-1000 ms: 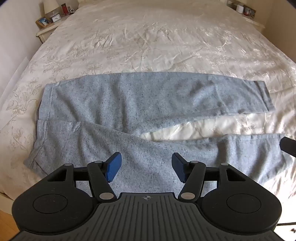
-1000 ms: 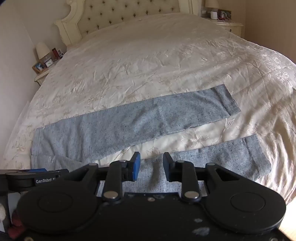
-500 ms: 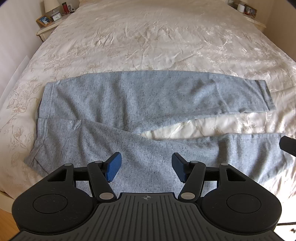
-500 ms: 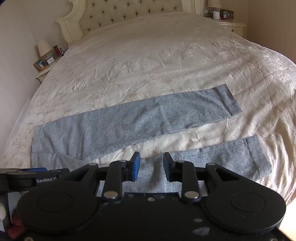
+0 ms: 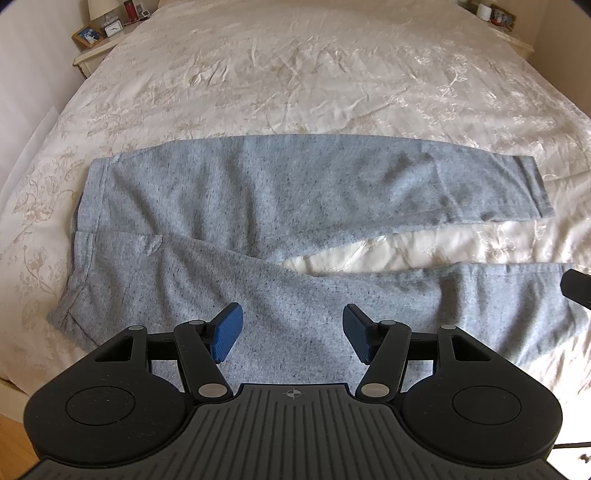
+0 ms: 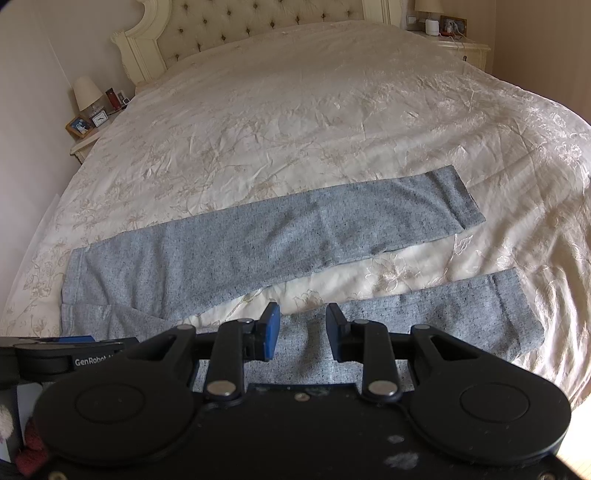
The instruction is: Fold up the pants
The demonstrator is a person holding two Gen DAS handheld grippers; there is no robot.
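Note:
Grey speckled pants (image 5: 229, 206) lie flat on the bed, waistband at the left, two legs spread apart toward the right. In the right wrist view the pants (image 6: 266, 240) show both cuffs at the right. My left gripper (image 5: 291, 334) is open and empty, hovering over the near leg close to the hip. My right gripper (image 6: 303, 332) is open with a narrower gap, empty, above the middle of the near leg. The left gripper's body (image 6: 55, 356) shows at the left edge of the right wrist view.
The bed (image 5: 295, 74) has a cream embroidered cover (image 6: 314, 122) and a tufted headboard (image 6: 258, 26). Nightstands with a lamp, clock and frames stand at the left (image 6: 92, 122) and right (image 6: 454, 37) of the headboard. Wood floor shows by the bed's near edge (image 5: 11, 417).
Both views have shifted slightly, the right wrist camera tilting up a little. The pants lie unchanged and both grippers keep the same opening.

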